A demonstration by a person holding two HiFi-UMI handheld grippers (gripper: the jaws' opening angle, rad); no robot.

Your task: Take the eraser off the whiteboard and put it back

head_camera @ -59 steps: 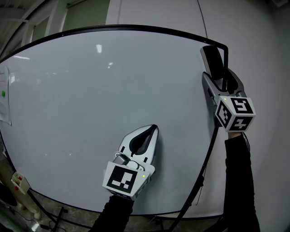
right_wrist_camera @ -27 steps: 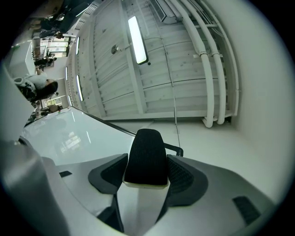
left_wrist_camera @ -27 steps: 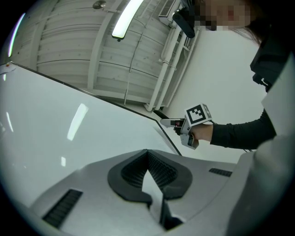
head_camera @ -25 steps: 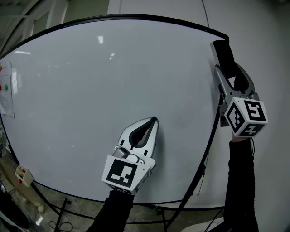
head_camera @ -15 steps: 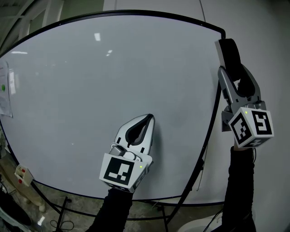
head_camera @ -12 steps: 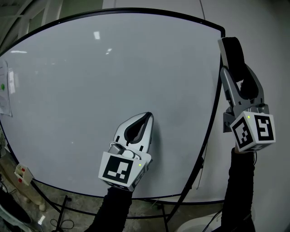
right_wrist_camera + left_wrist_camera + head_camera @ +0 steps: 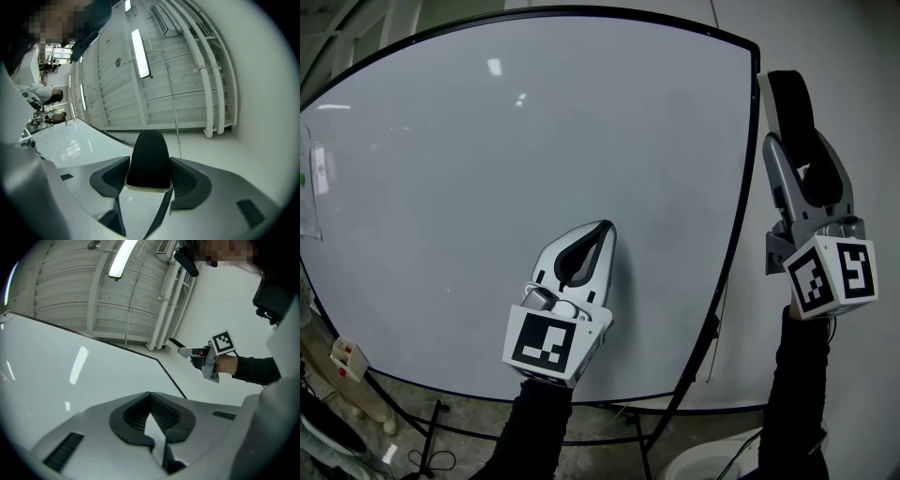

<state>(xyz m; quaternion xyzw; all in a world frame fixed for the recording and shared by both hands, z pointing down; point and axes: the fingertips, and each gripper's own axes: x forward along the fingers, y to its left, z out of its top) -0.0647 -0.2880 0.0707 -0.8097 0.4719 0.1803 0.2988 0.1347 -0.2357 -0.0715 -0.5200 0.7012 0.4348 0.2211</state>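
Observation:
The eraser [image 7: 791, 114], black felt on a pale base, is clamped between the jaws of my right gripper [image 7: 799, 159], which is shut on it. It hangs off the whiteboard [image 7: 487, 187], just right of the board's black frame, in front of the wall. In the right gripper view the eraser [image 7: 149, 159] stands upright between the pads. My left gripper [image 7: 592, 246] is shut with nothing in it and points at the lower middle of the board. In the left gripper view its jaws [image 7: 151, 405] meet at the tips, and the right gripper [image 7: 187, 351] shows beyond the board's corner.
Papers with coloured dots [image 7: 307, 192] hang at the board's left edge. The board's stand legs [image 7: 675, 412] run along the floor below. A small box with red buttons [image 7: 345, 356] sits at the lower left. A ceiling light [image 7: 140, 51] and pipes [image 7: 211, 79] show overhead.
My right gripper has carried the eraser from the board's upper right corner rightward, past the frame and off the board. The left gripper has stayed in place.

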